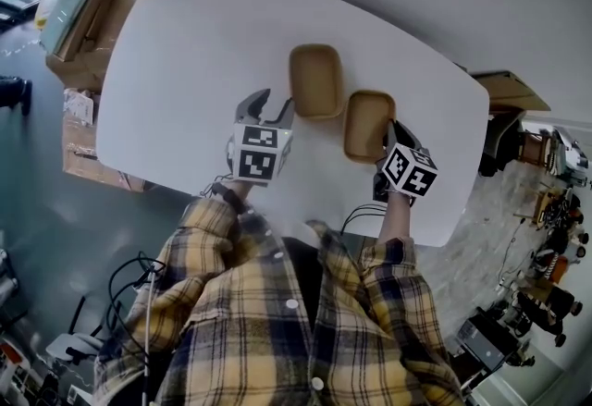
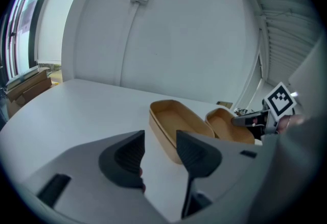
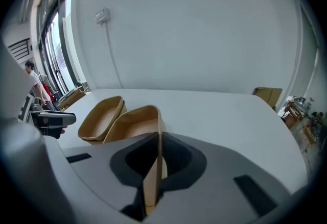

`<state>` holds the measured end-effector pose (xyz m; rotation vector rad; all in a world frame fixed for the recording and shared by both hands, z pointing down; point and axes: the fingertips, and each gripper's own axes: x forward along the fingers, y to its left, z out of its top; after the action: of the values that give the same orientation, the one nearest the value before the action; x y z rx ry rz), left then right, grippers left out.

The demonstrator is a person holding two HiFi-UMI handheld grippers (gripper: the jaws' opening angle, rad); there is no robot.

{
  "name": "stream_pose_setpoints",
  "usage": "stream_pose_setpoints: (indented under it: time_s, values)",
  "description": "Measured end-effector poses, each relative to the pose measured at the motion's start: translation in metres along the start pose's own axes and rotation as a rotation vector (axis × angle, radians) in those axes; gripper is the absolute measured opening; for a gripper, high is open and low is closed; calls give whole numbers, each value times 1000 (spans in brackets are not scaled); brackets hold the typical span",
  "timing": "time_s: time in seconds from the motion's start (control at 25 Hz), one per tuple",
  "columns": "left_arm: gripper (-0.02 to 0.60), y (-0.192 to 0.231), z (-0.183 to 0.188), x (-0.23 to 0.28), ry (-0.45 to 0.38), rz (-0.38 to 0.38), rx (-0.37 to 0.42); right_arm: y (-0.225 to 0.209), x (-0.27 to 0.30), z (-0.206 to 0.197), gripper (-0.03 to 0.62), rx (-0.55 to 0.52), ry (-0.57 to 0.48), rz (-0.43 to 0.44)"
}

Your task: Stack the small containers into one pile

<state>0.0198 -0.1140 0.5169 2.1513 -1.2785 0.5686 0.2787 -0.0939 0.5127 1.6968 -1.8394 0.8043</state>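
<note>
- White worktop (image 1: pixel 185 71) with rounded corners, carrying two open-topped brown containers right of centre in the head view.
- Yellow-and-dark plaid shirt (image 1: pixel 305 330) at the bottom of the head view, one sleeve running up to each tool.
- Stacked cardboard boxes (image 1: pixel 79 16) on the floor off the worktop's left edge.
- Left brown container (image 1: pixel 315 80), oblong with rounded corners, flat on the worktop, empty. Also seen in the left gripper view (image 2: pixel 173 121) and in the right gripper view (image 3: pixel 99 116).
- Right brown container (image 1: pixel 367 122), same kind, just beside the left one on its right. Whether the two touch: cannot tell. Also seen at (image 2: pixel 227 126) and (image 3: pixel 135 123).
- Not stacked: side by side, each on its own spot.
- Left tongs (image 1: pixel 270 106) apart, nothing between them (image 2: pixel 159 154), only bare worktop. Tips just beside the near left corner of the left brown container; contact not clear.
- Right tongs (image 1: pixel 393 131) clamped together on the thin near wall of the right brown container, wall standing edge-on between the pads (image 3: pixel 155 167).
- Black-and-white marker cubes, one behind the left tongs (image 1: pixel 257 153), one behind the right tongs (image 1: pixel 409 170).
</note>
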Motion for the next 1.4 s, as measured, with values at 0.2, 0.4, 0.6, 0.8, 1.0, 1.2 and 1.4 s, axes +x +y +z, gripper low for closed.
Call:
stream_pose_setpoints:
  time_s: [0.2,0.4,0.6,0.8,1.0,1.2,1.4]
  values:
    - [175,-1,4,-2,-6,-5,3,1,-24,38,29,-26,-93,0]
    - [175,2,2,-3,-9,-7,-3,28,-29,75,29,-13,-146,71]
    - [175,4,2,-3,-9,-15,-11,70,-11,108,29,47,-164,186]
    - [175,14,7,-4,-17,-14,-23,109,24,108,29,51,-104,276]
    - [175,32,8,-7,-26,8,-44,135,58,87,29,50,-6,317]
    - [175,42,13,-4,-32,12,-65,138,77,72,29,23,67,291]
    - [175,47,10,-3,-26,13,-76,133,82,63,29,-3,85,249]
